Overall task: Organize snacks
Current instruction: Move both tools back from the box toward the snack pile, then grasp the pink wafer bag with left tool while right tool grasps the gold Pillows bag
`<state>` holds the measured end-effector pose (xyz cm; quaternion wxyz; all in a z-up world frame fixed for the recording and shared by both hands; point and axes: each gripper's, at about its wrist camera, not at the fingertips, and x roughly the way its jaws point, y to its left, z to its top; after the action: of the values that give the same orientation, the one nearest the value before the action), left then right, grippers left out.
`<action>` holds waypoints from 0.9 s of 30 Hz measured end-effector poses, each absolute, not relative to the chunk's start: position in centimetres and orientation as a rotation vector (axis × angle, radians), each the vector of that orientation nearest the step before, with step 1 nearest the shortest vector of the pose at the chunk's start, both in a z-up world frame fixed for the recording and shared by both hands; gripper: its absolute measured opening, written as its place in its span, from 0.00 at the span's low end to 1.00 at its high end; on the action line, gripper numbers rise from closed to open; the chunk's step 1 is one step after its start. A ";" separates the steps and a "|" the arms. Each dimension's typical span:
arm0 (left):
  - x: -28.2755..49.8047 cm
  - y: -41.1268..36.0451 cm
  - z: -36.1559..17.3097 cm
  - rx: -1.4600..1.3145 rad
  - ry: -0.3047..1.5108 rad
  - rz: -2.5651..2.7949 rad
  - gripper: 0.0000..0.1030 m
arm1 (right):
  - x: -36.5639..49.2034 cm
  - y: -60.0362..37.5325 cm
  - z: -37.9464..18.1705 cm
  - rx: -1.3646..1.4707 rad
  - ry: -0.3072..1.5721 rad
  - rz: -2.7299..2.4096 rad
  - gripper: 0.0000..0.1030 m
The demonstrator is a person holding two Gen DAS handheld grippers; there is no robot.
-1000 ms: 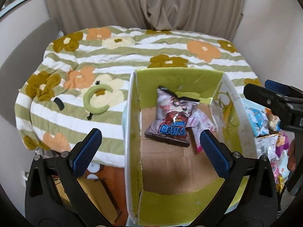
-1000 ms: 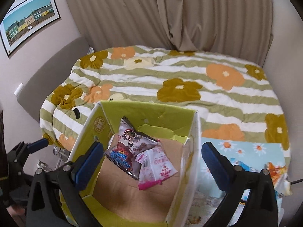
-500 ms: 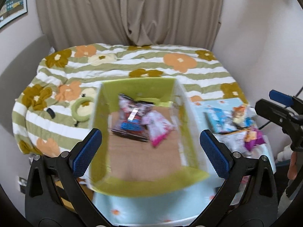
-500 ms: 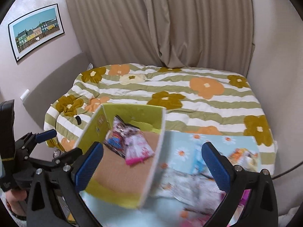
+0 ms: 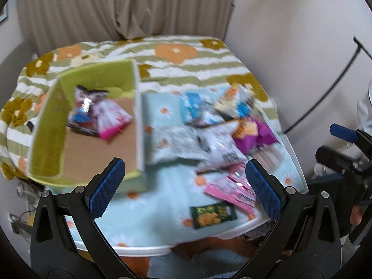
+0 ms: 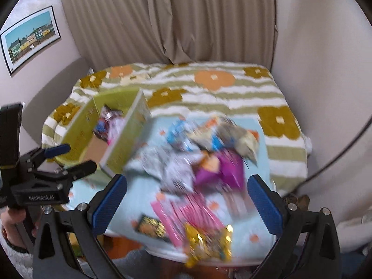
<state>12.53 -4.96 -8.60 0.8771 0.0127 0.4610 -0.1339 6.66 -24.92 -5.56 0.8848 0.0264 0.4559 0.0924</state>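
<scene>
A green cardboard box [image 5: 48,125] [image 6: 121,146] stands at the left of a small table covered with a light blue daisy cloth [image 5: 158,211] [image 6: 260,209]. Inside the box lie a dark snack bag [image 5: 86,107] and a pink-white packet [image 5: 111,118]. Several loose snack packs are piled to its right: a purple bag [image 5: 255,137] [image 6: 223,169], a white bag [image 5: 218,148], a pink pack [image 5: 230,193] [image 6: 186,211], a dark green-yellow pack [image 5: 212,215], and a gold pack [image 6: 209,244]. My left gripper [image 5: 183,190] and right gripper [image 6: 186,207] are open, empty, above the table's near edge.
A bed with a green-striped flower quilt [image 5: 186,69] [image 6: 209,93] lies behind the table. Curtains [image 6: 174,23] hang at the back and a wall is at the right. A black cable [image 5: 325,88] runs down the right wall. Both views are motion-blurred.
Both grippers have pulled back and swung right from over the box. The pile of snacks on the table now fills the view. Both stay open.
</scene>
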 end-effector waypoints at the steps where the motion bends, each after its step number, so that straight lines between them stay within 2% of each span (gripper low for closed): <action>1: 12.3 -5.6 -9.1 0.032 0.972 -0.284 0.99 | 6.1 -25.6 -6.3 0.058 0.966 0.196 1.00; 14: 12.4 -12.4 -16.2 0.205 1.083 -0.387 0.99 | 2.3 -27.6 -15.8 0.150 1.138 0.225 1.00; 24: 15.1 -16.0 -20.5 0.323 1.133 -0.517 0.99 | 2.9 -25.3 -21.0 0.070 1.187 0.192 1.00; 27: 15.2 -16.7 -21.3 0.332 1.151 -0.551 0.99 | 3.2 -25.7 -21.6 0.085 1.197 0.183 0.94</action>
<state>15.22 -16.70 -21.30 0.7902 0.1544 0.5349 -0.2560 3.18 -25.71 -21.60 0.8213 0.0400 0.5626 0.0858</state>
